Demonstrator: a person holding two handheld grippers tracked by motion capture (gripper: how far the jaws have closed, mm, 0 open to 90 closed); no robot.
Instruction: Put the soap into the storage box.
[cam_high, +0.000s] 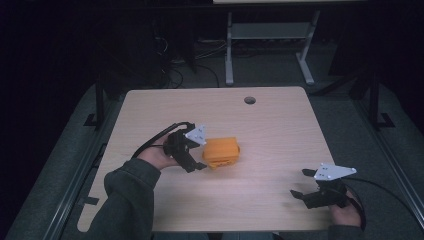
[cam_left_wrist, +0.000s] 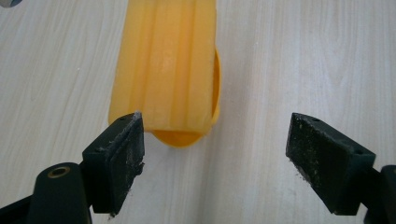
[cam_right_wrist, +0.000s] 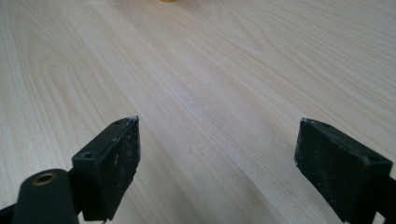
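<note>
A dark room, desk legs and cables at the far side, and a pale wooden table (cam_high: 280, 125) lit in the middle. On it, left of centre, lies an orange plastic container (cam_high: 222, 152), apparently ribbed and lying on its side, though the shape is hard to read. The left gripper (cam_high: 196, 166) sits just beside its near-left end, jaws spread wide and gripping nothing; in the left gripper view the container (cam_left_wrist: 168, 70) lies just ahead of the gap, lined up for a grasp, I'd say. Over at the near right, well apart, the right gripper (cam_high: 299, 194) hovers low over bare wood, jaws released too, seemingly parked clear of the action.
</note>
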